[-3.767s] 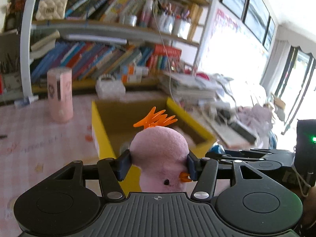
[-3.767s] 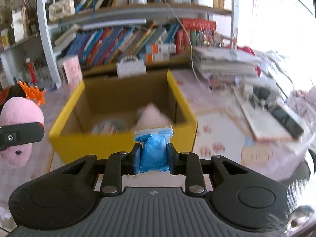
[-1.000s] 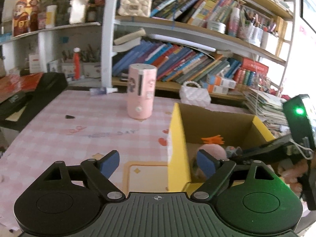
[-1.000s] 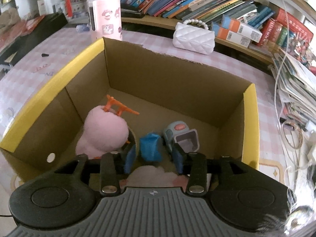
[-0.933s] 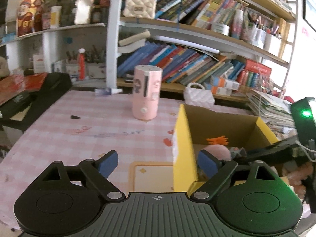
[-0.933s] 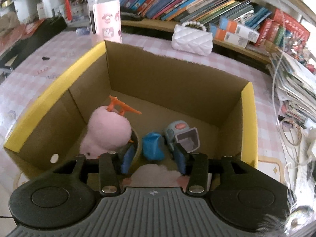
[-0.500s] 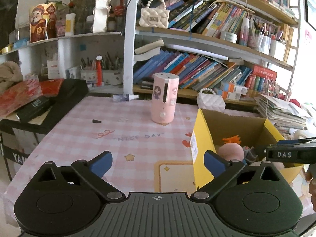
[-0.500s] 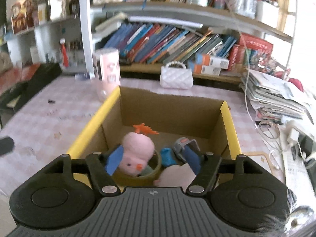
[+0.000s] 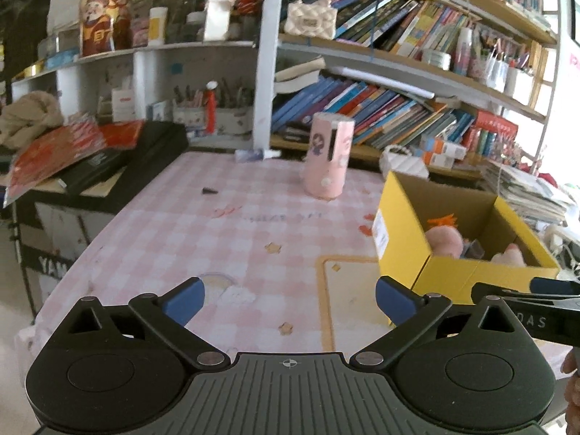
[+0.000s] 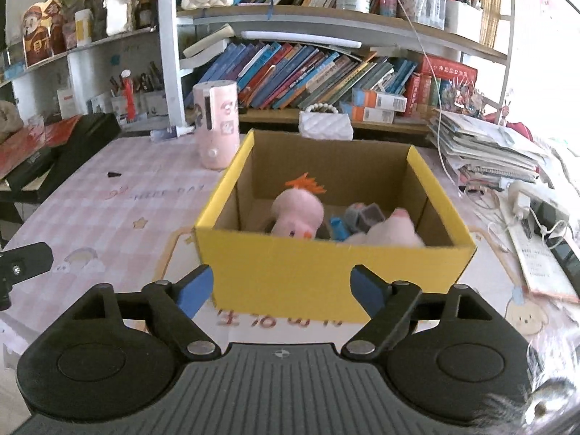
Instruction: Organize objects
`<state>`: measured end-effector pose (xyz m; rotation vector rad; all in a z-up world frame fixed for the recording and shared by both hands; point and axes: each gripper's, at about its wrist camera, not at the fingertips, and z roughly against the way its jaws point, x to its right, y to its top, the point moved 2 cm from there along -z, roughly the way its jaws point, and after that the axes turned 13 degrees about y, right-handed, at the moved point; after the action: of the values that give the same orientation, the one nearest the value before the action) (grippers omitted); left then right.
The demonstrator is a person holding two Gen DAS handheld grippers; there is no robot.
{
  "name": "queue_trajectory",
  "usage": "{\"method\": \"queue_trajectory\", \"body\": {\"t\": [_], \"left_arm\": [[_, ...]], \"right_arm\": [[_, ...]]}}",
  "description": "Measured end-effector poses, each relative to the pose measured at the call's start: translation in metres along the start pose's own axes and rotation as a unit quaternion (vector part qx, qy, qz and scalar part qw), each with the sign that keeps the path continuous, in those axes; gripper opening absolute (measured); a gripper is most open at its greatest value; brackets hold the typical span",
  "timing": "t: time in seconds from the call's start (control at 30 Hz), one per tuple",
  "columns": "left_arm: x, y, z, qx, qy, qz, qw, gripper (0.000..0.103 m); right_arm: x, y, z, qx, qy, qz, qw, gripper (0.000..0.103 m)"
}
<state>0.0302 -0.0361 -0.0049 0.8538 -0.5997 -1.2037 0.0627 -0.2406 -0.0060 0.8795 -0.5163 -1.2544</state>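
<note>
- Yellow box (image 10: 326, 275) sits on the pink checked table (image 10: 108, 217), open top; it's the landmark for everything below.
- Inside box: pink plush w/ orange crest (image 10: 298, 212) toward its left-middle, a 2nd pale pink plush (image 10: 393, 232) at the near-right corner, a small blue packet (image 10: 339, 230) between the two, and a grey/blue toy (image 10: 364, 214) just behind the packet.
- From your left cam the same box (image 9: 402, 239) is off to the right; crest plush (image 9: 444, 239) shows over the rim.
- Your right gripper (image 10: 281, 288) hangs just in front of the box's near wall, fingers spread wide, nothing between the blue pads (image 10: 194, 286).
- Your left gripper (image 9: 288, 299) is left of the box over bare table, also spread wide and holding nothing.
- Pink cylinder w/ cartoon stickers (image 10: 216, 125) stands upright behind the box's left-rear corner, apart from it.
- White quilted purse (image 10: 325, 123) sits right behind the box's back wall.
- Stack of papers/books (image 10: 485, 152) lies right of the box, near it.
- Small black bit (image 10: 114, 174) lies well left of the box on the table.
</note>
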Motion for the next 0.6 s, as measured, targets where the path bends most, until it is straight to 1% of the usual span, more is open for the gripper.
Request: {"method": "queue_trajectory", "body": {"t": [0.1,0.23,0.47,0.6], "left_arm": [[-0.005,-0.007,0.003,-0.01,0.004,-0.003,0.9999,0.102],[-0.009,-0.017,0.011,-0.013,0.008,-0.022,0.9996,0.102],[-0.016,-0.033,0.017,-0.028,0.011,-0.04,0.9988,0.103],[-0.016,-0.038,0.018,-0.035,0.022,-0.049,0.9979,0.103]], "right_arm": [[-0.011,-0.008,0.004,-0.006,-0.006,0.004,1.0,0.095],[-0.025,-0.021,0.009,-0.015,-0.015,0.005,1.0,0.103],[-0.042,-0.042,0.01,-0.033,-0.02,-0.004,0.999,0.103],[-0.049,-0.049,0.011,-0.043,-0.017,0.001,0.999,0.103]]}}
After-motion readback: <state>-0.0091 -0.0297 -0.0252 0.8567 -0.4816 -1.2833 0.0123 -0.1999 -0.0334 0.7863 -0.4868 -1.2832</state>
